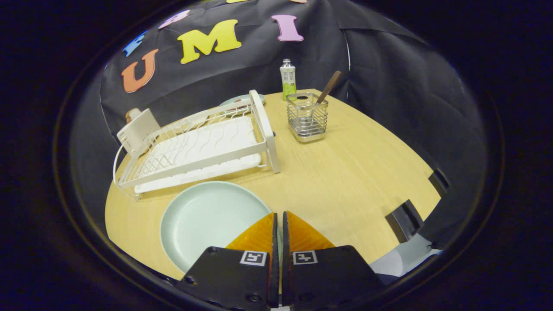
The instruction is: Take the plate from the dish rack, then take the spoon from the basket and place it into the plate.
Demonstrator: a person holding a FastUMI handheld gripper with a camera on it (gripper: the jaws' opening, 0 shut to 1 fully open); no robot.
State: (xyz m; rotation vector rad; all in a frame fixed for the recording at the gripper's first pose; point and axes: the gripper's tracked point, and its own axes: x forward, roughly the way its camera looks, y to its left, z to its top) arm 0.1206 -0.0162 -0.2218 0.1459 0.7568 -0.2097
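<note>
The gripper (278,214) has its two fingers almost pressed together, with only a thin slit between them. The rim of the plate (207,220) passes just under their tips, and it looks as if the edge sits in that slit, but from this angle I cannot tell whether the fingers really pinch it or only hang over it.

The plate is pale green and round, and it lies flat on the wooden table (345,181), just ahead of the fingers and to their left. Directly beyond the plate stands the white dish rack (198,147), with bare wire ribs over a white drip tray. A second pale plate (235,101) is partly seen behind the far end of the rack.

Well beyond the fingers, to the right of the rack and apart from it, is the wire basket (307,117). The spoon (328,87) stands in it, leaning to the right, with its brown handle coming out above the rim. Just behind the basket, at the far edge of the table, a small bottle (288,77) with a green label stands upright.

At the left end of the rack there is a white boxy thing (137,129) with a brown top.
</note>
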